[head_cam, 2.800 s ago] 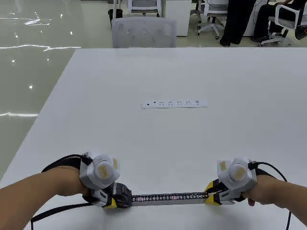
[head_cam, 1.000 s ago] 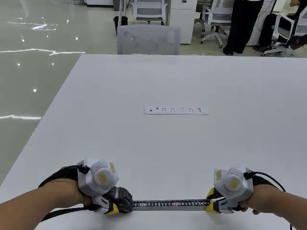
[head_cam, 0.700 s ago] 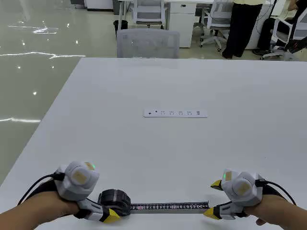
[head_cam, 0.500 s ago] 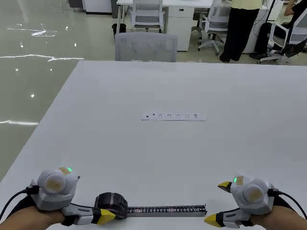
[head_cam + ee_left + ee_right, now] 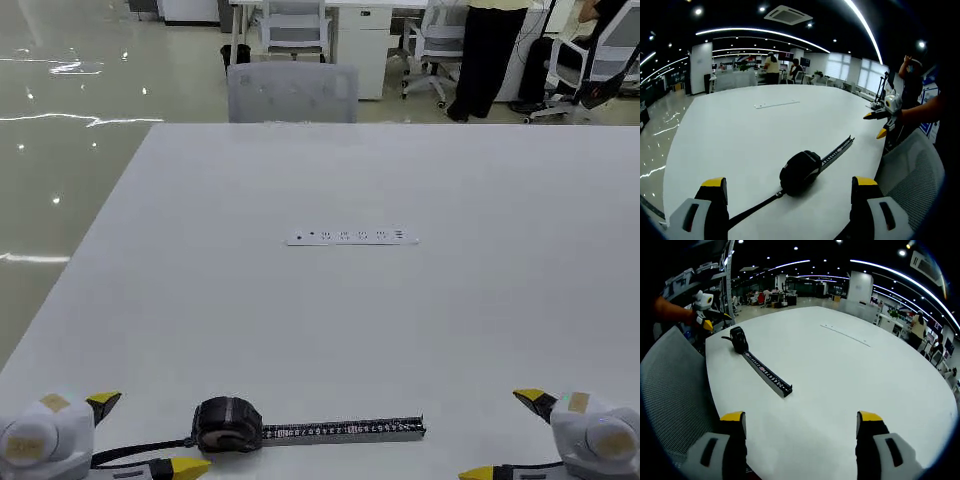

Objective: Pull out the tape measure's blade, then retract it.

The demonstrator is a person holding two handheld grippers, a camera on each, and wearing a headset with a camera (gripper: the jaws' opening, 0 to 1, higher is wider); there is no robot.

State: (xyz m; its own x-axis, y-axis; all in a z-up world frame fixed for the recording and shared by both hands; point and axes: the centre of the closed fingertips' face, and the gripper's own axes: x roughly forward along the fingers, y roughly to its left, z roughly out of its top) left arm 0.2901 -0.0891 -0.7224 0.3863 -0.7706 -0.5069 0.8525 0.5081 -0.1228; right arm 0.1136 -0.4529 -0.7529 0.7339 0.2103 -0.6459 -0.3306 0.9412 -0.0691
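The black tape measure (image 5: 227,424) lies on the white table (image 5: 400,320) near its front edge, with its blade (image 5: 345,430) drawn out to the right and lying flat. A thin black strap runs from the case toward my left gripper (image 5: 145,433). That gripper is open and sits just left of the case, touching nothing. My right gripper (image 5: 502,435) is open too, a little right of the blade's tip. The case (image 5: 800,171) lies ahead of the open left gripper (image 5: 789,181). The blade (image 5: 767,374) lies ahead and to the left of the open right gripper (image 5: 801,416).
A white power strip (image 5: 352,237) lies mid-table. A grey chair (image 5: 292,93) stands at the far edge, with people and office chairs beyond it. A grey mesh chair back (image 5: 675,390) is close behind the near table edge.
My left gripper has let go of the case and my right gripper has let go of the blade's tip. Both opened and drew back toward the near edge. The blade has stayed out.
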